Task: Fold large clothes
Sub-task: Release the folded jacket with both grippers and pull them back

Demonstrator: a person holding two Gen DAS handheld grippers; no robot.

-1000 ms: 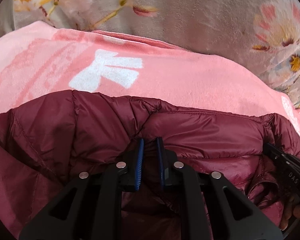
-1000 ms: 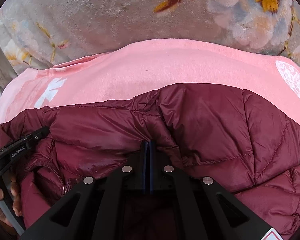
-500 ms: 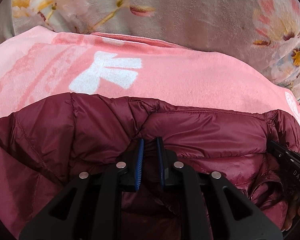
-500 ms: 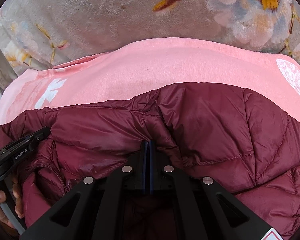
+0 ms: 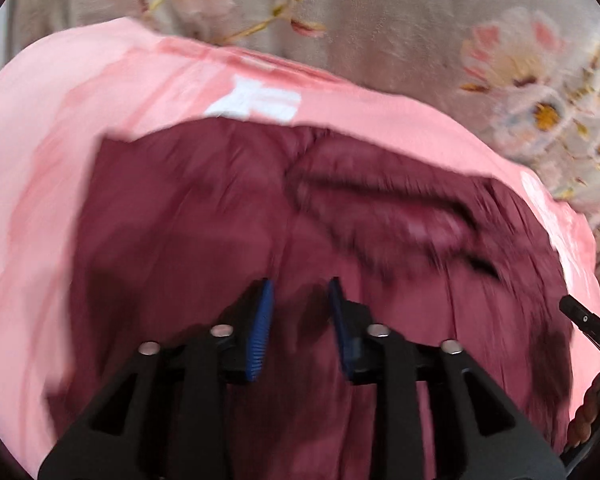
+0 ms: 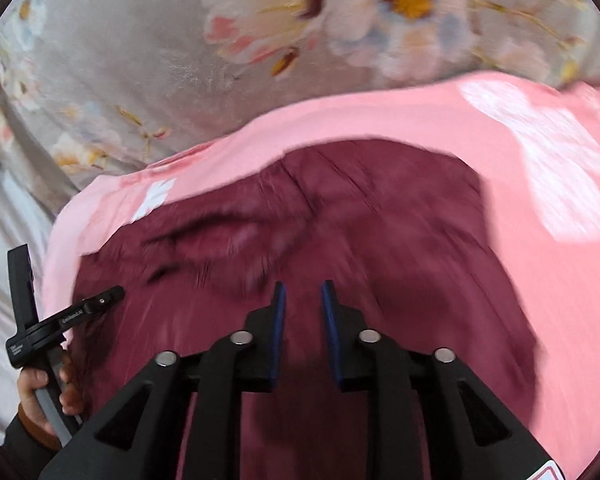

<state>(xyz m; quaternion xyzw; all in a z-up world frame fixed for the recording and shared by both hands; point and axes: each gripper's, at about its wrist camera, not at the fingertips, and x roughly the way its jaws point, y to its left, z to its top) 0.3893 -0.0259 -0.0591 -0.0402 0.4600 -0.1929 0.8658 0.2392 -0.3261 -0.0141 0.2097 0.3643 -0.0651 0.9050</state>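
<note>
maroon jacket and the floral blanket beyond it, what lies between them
A band of pink towel with white print separates the maroon jacket from the floral blanket. Both wrist views show it.

Maroon jacket (image 5: 228,216) seems slightly glossy through blur; pink blanket (image 6: 380,120) matt, fuzzy cloth.

Motion-blurred; soft even light; fisheye-warped

left gripper (image 5: 300,312) and right gripper (image 6: 303,314): blue-padded fingers parted, nothing between them, apparently raised, though blur obscures this. left hand (image 6: 46,394) grasps its handle.
</note>
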